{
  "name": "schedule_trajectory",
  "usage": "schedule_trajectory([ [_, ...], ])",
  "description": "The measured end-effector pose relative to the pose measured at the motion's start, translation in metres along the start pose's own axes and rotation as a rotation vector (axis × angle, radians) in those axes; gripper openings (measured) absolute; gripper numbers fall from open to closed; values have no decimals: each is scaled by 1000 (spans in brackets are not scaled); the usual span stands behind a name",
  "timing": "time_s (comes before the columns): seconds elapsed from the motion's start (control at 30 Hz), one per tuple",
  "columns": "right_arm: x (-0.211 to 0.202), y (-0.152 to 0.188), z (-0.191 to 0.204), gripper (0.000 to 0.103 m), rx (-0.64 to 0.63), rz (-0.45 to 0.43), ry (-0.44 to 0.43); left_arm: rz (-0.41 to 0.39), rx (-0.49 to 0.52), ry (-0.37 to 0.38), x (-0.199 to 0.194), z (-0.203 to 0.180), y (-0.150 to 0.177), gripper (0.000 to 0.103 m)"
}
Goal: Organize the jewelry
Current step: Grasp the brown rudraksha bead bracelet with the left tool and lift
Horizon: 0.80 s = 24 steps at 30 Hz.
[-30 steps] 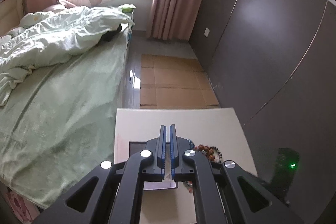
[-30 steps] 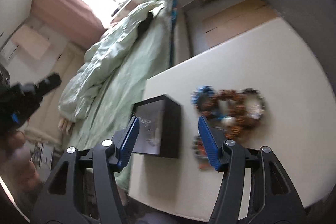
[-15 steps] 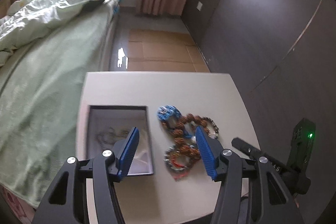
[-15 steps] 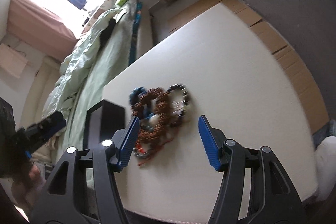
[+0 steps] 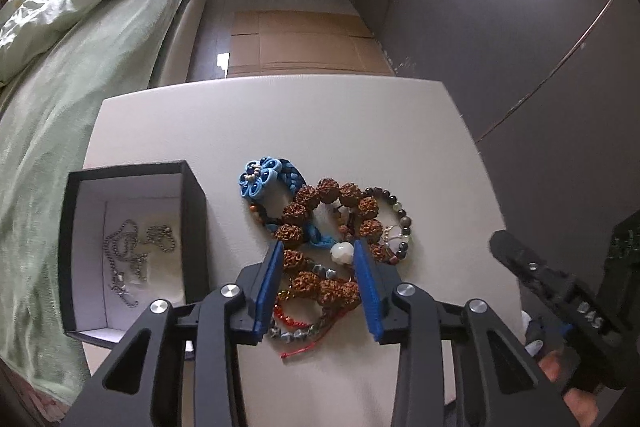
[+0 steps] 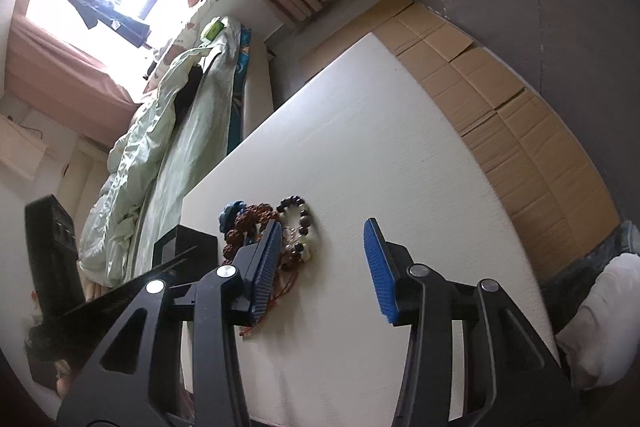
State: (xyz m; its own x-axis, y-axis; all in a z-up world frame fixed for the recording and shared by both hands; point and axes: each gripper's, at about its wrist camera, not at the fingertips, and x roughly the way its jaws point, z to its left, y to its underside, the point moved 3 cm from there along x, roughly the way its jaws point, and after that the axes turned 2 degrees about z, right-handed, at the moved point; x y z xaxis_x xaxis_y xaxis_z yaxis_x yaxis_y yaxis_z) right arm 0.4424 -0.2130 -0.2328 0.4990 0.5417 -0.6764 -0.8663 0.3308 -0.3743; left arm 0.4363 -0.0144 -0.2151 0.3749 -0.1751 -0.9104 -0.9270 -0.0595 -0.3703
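Blue-padded jaws of the left gripper (image 5: pixel 316 249) are standing wide over the heap of bead bracelets (image 5: pixel 332 243) at centre frame, beside the black box (image 5: pixel 192 227) holding a silver chain (image 5: pixel 132 251), while the right gripper (image 6: pixel 320 231) is hovering wide, lower centre.

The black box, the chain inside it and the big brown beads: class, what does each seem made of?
Black box: likely matte card, thin straight walls, white lining.
Chain: silvery metal by its shine and fine links.
Big brown beads: rough, knobbly, dull; perhaps dried seeds or carved wood.
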Motion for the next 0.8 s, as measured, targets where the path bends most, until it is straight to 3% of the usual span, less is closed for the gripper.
schedule_trajectory([
  [0.3, -2, -2, -2, 44, -7, 4, -18, 45, -19, -102, 31, 2, 12, 31],
  [0.53, 1, 0, 2, 44, -20, 18, -19, 33, -88, -75, 39, 14, 16, 16],
  [0.8, 20, 1, 17, 37, -49, 56, -15, -48, -61, -27, -3, 8, 2, 16],
])
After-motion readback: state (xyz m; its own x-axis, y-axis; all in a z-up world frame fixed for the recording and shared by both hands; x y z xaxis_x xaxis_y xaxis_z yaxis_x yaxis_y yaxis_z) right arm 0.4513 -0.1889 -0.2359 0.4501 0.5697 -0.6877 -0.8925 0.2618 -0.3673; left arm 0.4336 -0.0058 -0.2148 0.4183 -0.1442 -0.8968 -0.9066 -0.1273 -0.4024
